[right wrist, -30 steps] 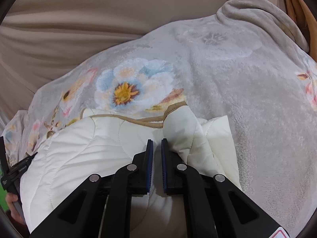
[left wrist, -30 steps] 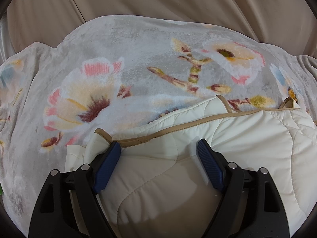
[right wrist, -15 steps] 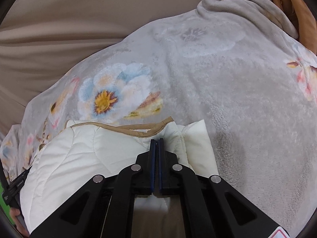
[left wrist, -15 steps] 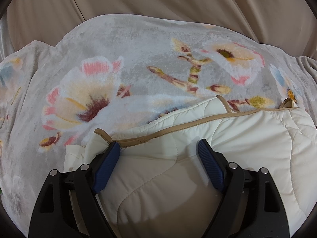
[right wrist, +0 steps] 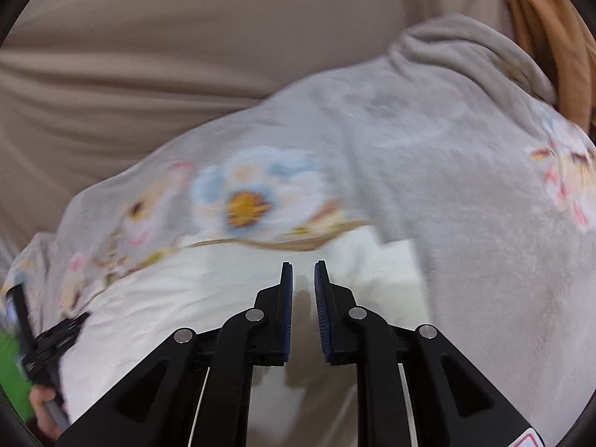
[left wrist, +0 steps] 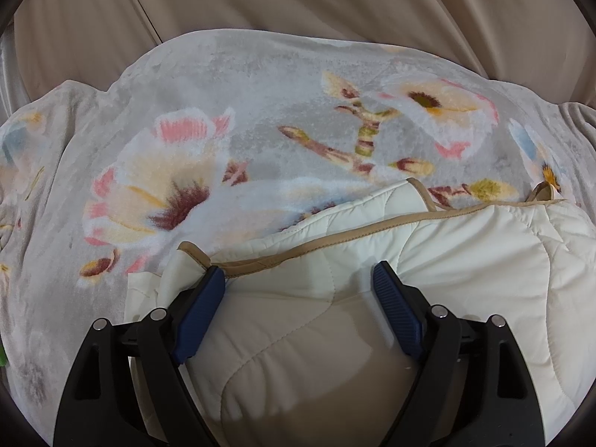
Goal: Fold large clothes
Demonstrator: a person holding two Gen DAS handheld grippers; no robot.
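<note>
A cream quilted garment (left wrist: 465, 260) with tan piping lies folded on a grey floral blanket (left wrist: 242, 119). My left gripper (left wrist: 300, 275) is open above the garment's left part, its left pad (left wrist: 201, 305) touching the tan-trimmed corner. In the right wrist view the garment (right wrist: 167, 298) is blurred by motion. My right gripper (right wrist: 302, 272) hovers over the garment's right end, jaws a narrow gap apart with nothing between them. The left gripper (right wrist: 41, 339) and the hand holding it show at the left edge.
The blanket (right wrist: 465, 223) covers a beige sofa (left wrist: 298, 0), whose backrest (right wrist: 149, 56) rises behind. An orange-brown cloth (right wrist: 551, 29) hangs at the far right. Something green (right wrist: 11, 372) shows at the lower left.
My right gripper shut on the garment's right end half a second ago; now its jaws have parted slightly and it has pulled back. The left gripper has not moved.
</note>
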